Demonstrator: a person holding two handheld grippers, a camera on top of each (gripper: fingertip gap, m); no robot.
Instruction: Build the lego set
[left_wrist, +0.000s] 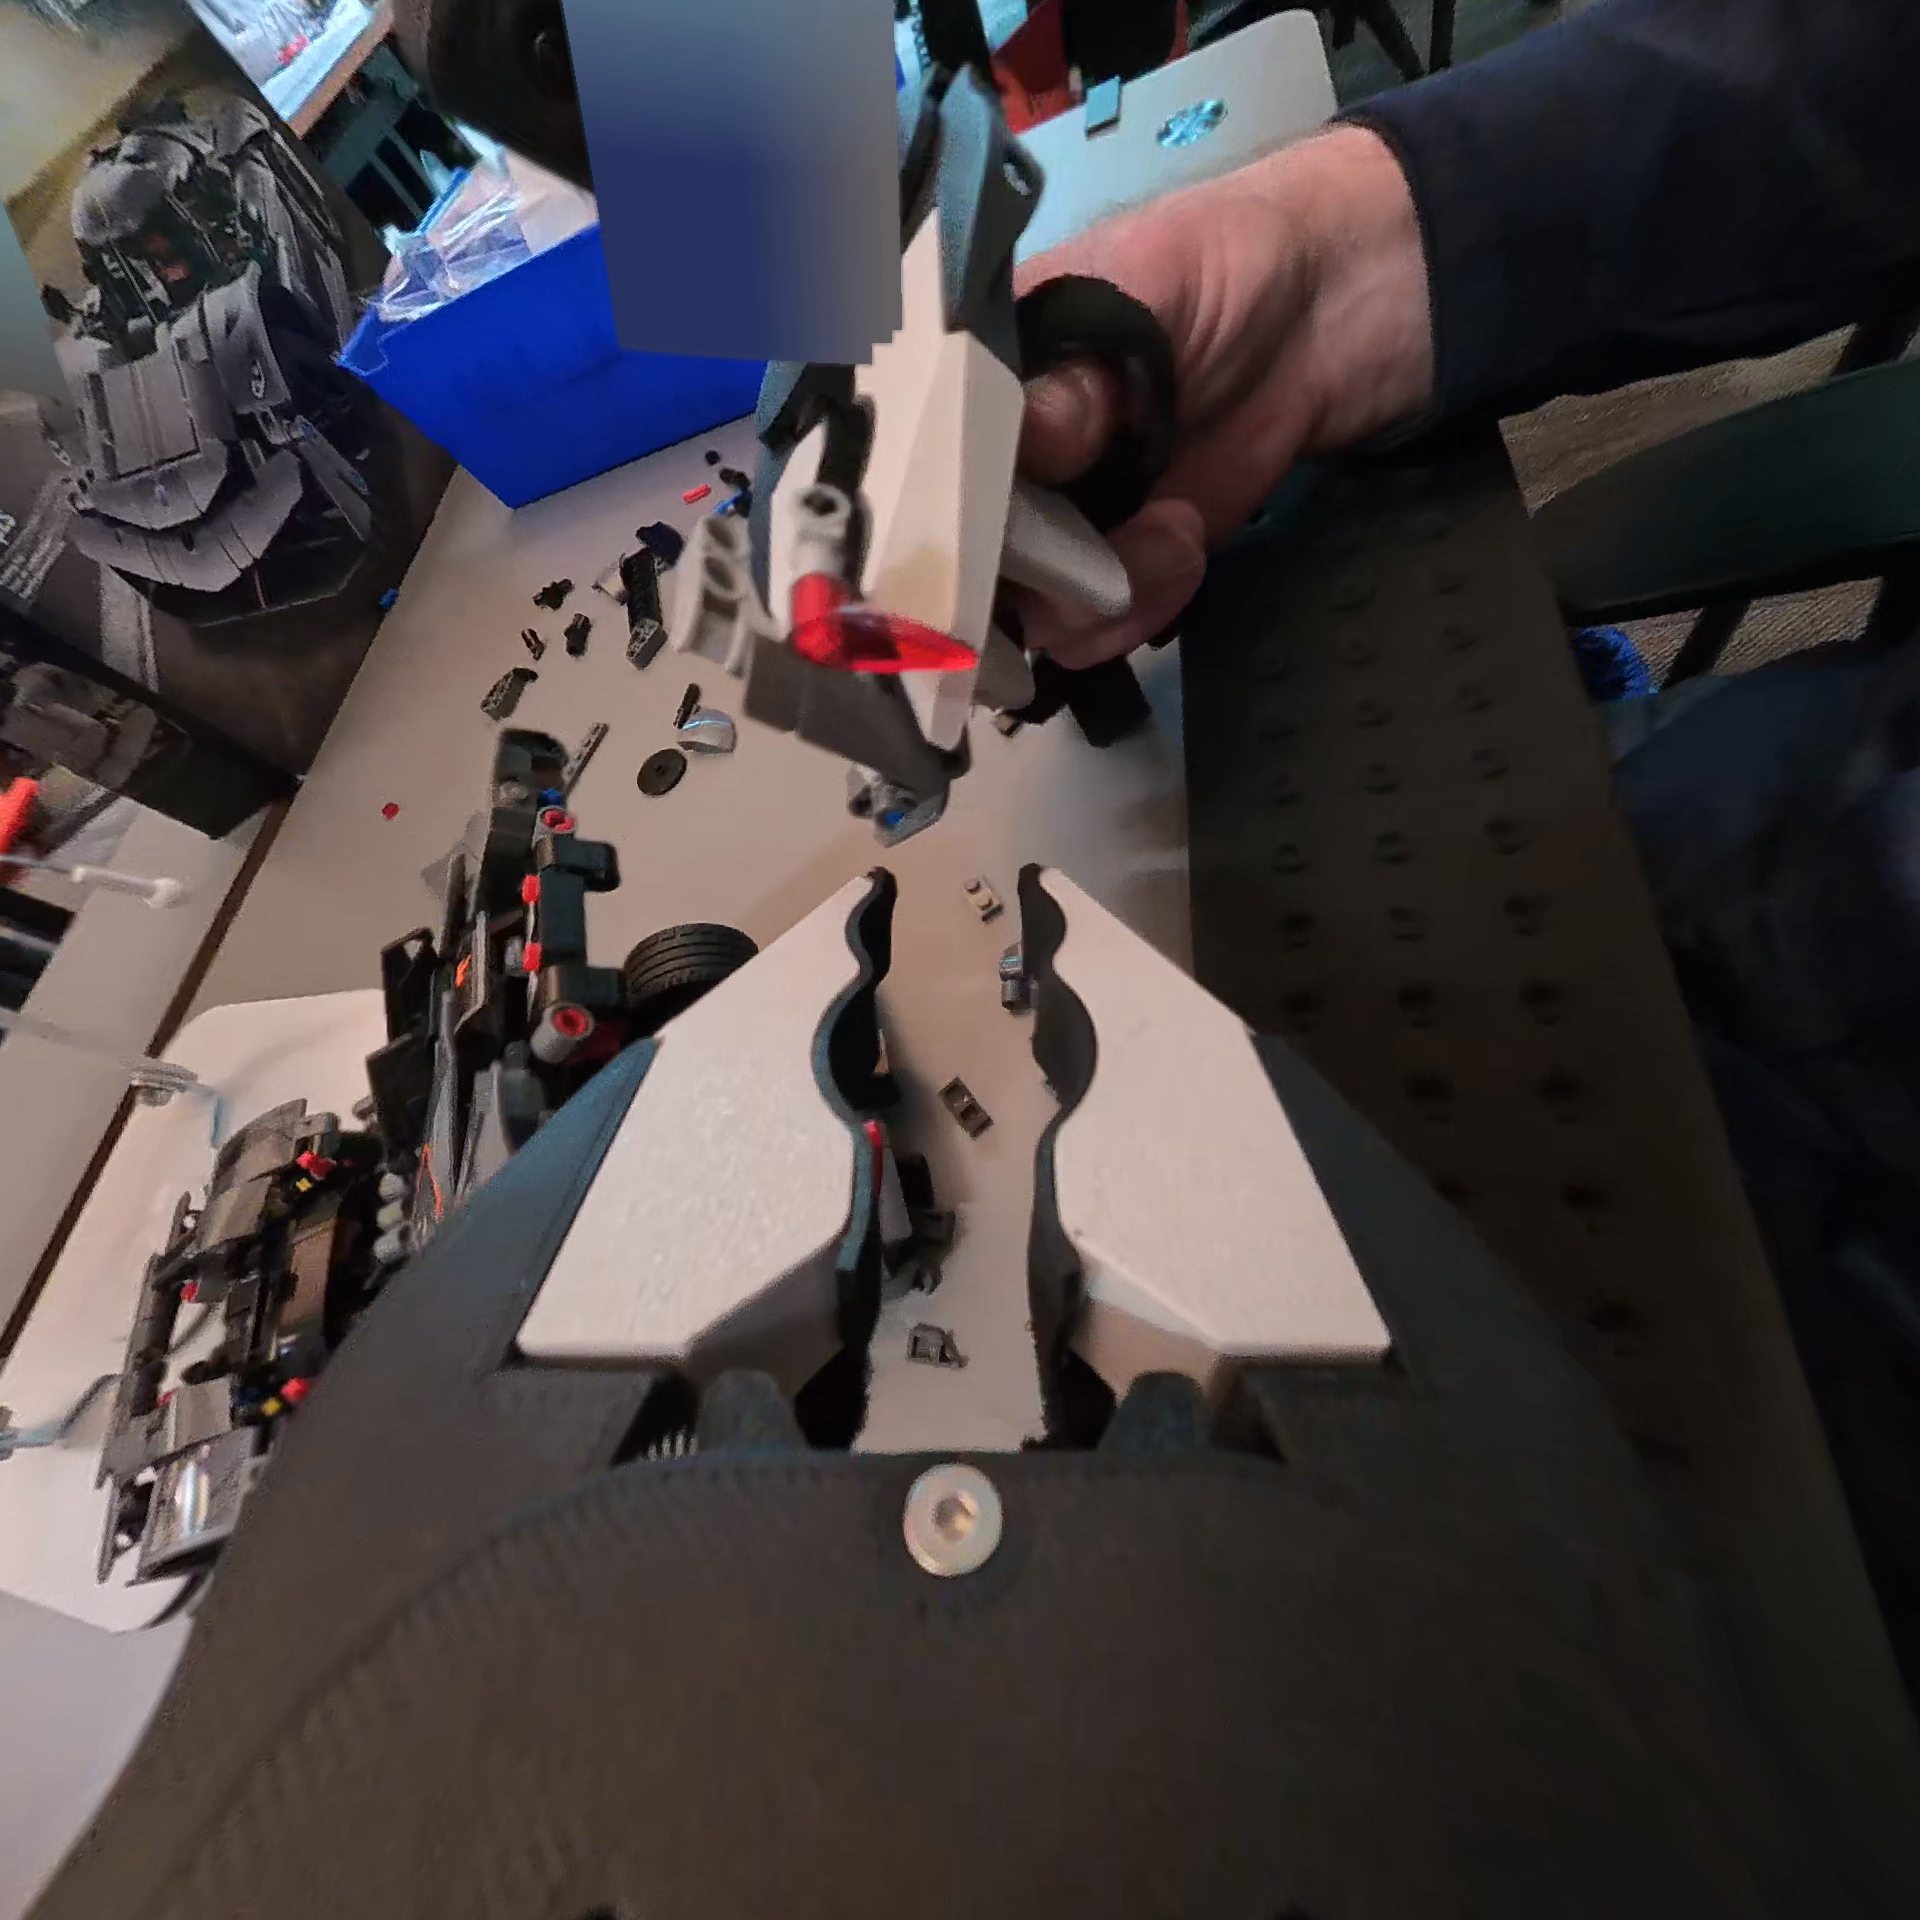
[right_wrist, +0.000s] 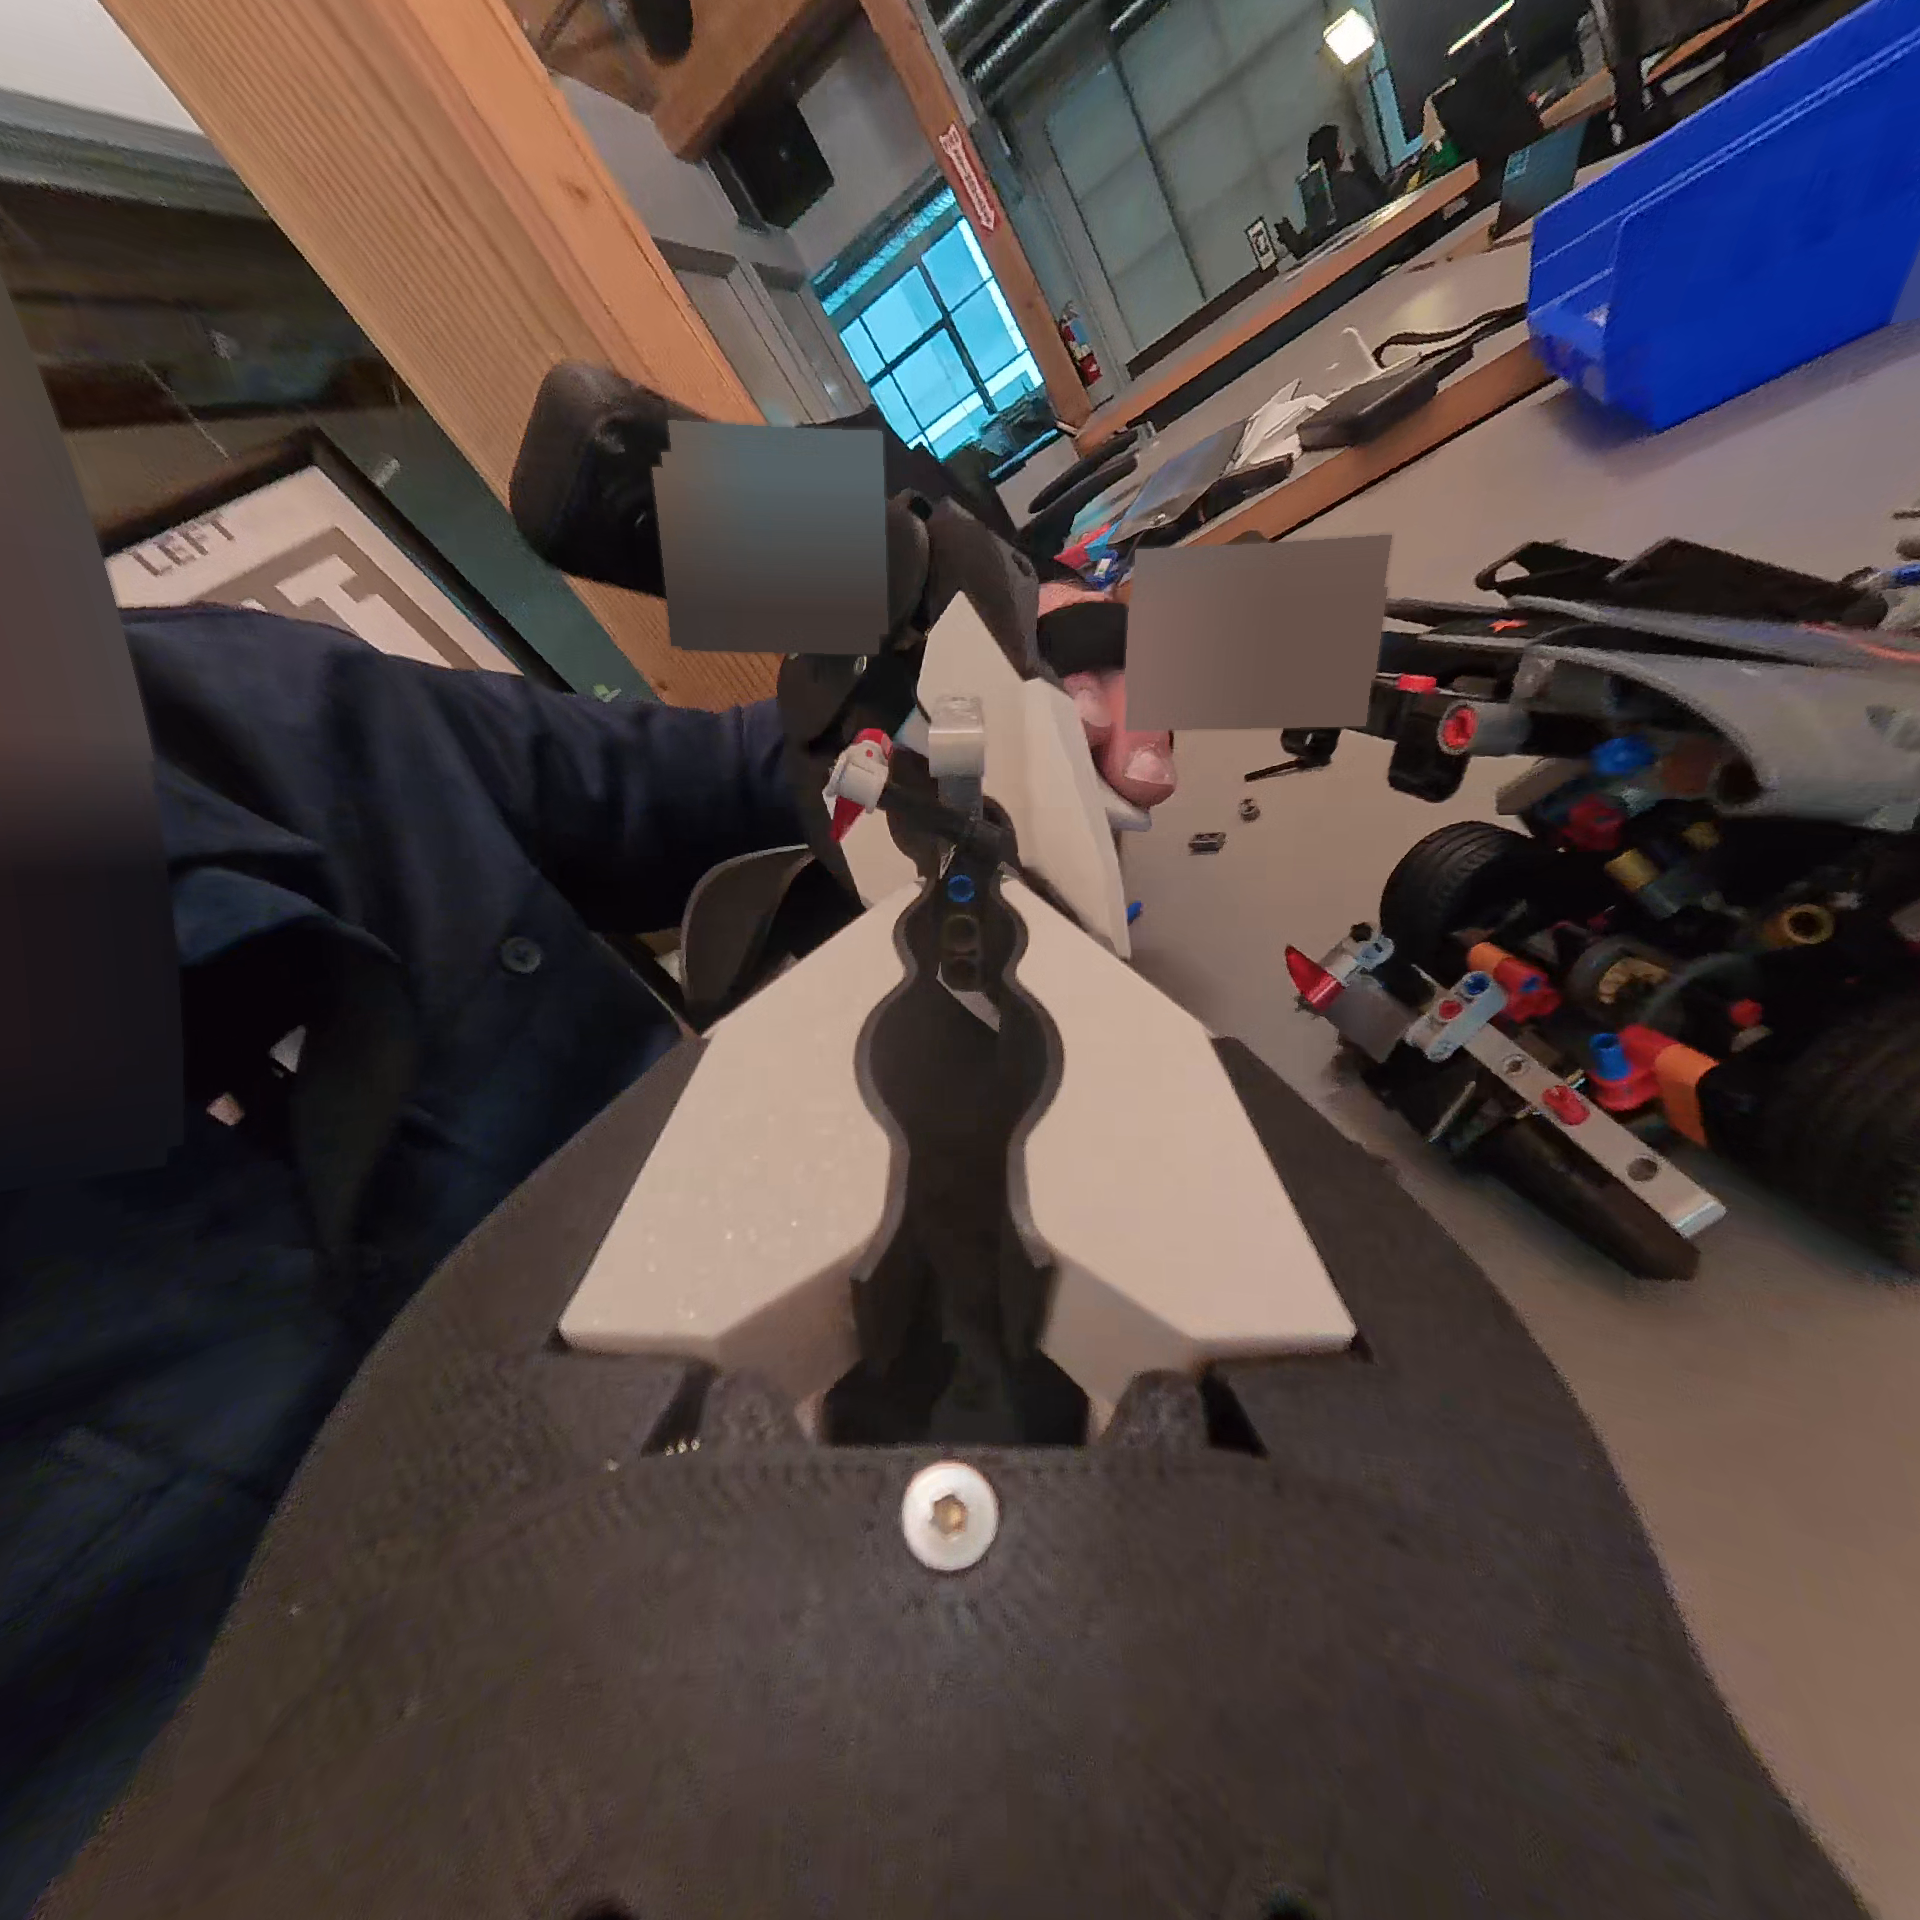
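My right gripper (right_wrist: 958, 906) is shut on a small lego sub-assembly (right_wrist: 961, 940): a black beam with a blue pin, grey connectors and a red cone. In the left wrist view a hand holds this gripper (left_wrist: 935, 717) tip-down above the table, with the sub-assembly (left_wrist: 790, 634) hanging from it. My left gripper (left_wrist: 951, 894) is open and empty just below it, over the grey table (left_wrist: 790, 831). The partly built black car (left_wrist: 499, 1039) lies on the table to the left; it also shows in the right wrist view (right_wrist: 1662, 883).
Several small loose parts (left_wrist: 623, 623) lie scattered on the table, some between my left fingers. A blue bin (left_wrist: 540, 384) and the set's box (left_wrist: 187, 416) stand at the back left. A dark perforated surface (left_wrist: 1403, 935) borders the table on the right. Both grippers' tips are close together, under 4 cm apart.
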